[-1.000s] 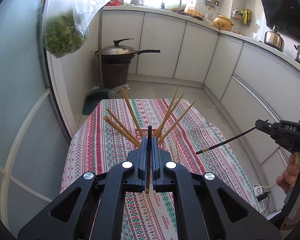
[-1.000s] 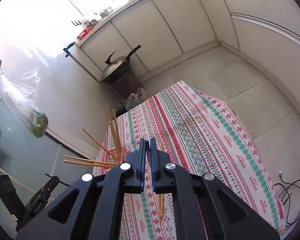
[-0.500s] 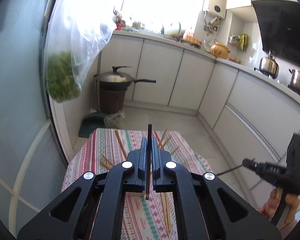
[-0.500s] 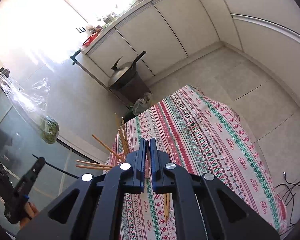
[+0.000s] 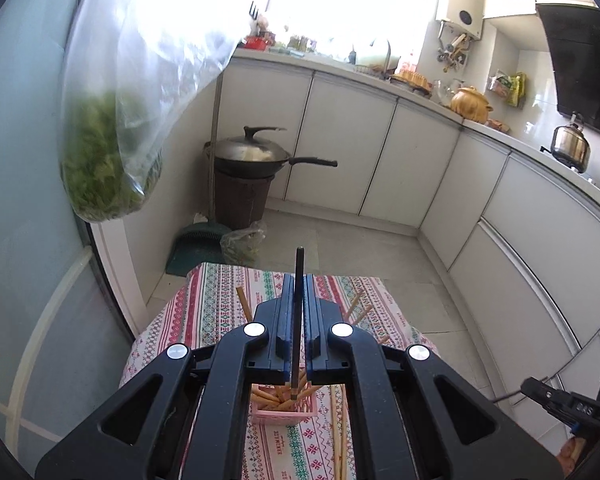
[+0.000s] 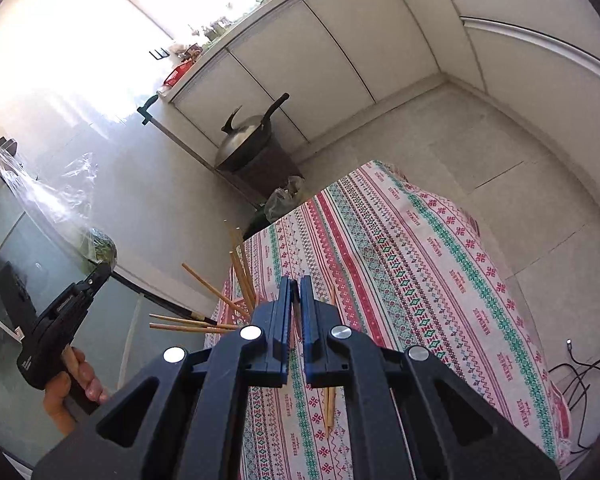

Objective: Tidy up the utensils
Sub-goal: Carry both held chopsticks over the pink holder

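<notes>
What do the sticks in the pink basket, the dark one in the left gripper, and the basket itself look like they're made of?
Light sticks: likely bamboo or wood; matte tan, unpainted.
Dark stick, pinched in the left gripper: black, smooth, tan tip; lacquered wood or plastic, unclear.
Basket: probably plastic; uniform pink, thin moulded wall.

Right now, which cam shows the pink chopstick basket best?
Left wrist: the pink basket shows below the left gripper, wooden chopsticks standing inside. In the right wrist view the right gripper hides nearly all of the basket; only chopsticks fanning out show.
</notes>
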A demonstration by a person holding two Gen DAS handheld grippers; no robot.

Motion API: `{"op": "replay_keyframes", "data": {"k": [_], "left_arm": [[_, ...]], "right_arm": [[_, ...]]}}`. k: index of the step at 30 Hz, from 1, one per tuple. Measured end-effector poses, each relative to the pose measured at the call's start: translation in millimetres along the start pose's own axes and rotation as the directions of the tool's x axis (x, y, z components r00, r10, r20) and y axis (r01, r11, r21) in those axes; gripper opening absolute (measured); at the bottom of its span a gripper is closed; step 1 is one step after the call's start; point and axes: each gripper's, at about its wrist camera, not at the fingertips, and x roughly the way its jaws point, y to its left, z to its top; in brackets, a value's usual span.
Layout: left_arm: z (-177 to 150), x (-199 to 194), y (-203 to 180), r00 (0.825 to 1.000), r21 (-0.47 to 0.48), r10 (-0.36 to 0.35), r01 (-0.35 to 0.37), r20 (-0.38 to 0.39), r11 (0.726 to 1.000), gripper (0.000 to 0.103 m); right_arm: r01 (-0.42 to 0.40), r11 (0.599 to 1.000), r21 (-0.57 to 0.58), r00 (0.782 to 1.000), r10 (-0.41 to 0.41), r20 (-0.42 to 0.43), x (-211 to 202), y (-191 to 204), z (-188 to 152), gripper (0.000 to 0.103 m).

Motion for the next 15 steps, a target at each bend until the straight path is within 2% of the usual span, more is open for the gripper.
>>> {"op": "replay_keyframes", "data": {"k": [2, 5, 8, 13, 15], "left_arm": [[-2.1, 17.7, 5.9, 0.999, -0.018, 0.015, -0.016, -0.041, 1.000, 0.005], [-11.4, 31.5, 21.3, 0.996, -0.056, 0.051, -0.055, -0.071, 0.997, 0.040], [-13.3, 20.6, 39.6, 0.997, -0.118, 0.051, -0.058, -0.061, 0.991, 0.041], [-11.5, -17.3, 49.6, 0.999, -0.153, 0.042, -0.041, 0.002, 0.987, 0.041], [-11.6, -31.5, 49.4, 0.998, -0.150, 0.050, -0.045, 0.024, 0.988, 0.047]], "right_arm": [[-0.001, 1.000, -0.006, 1.000, 0.001, -0.009, 1.9, 0.5, -0.6, 0.005], [-0.003, 1.000, -0.013, 1.000, 0.003, -0.016, 3.7, 2.9, -1.1, 0.005], [-0.019, 1.000, -0.015, 1.000, 0.019, -0.024, 3.6, 6.8, -2.0, 0.005], [-0.037, 0.999, -0.037, 0.999, 0.036, -0.023, 3.2, 22.4, -3.1, 0.005], [-0.041, 0.998, -0.052, 0.999, 0.040, -0.022, 4.0, 32.3, -3.2, 0.005]]}}
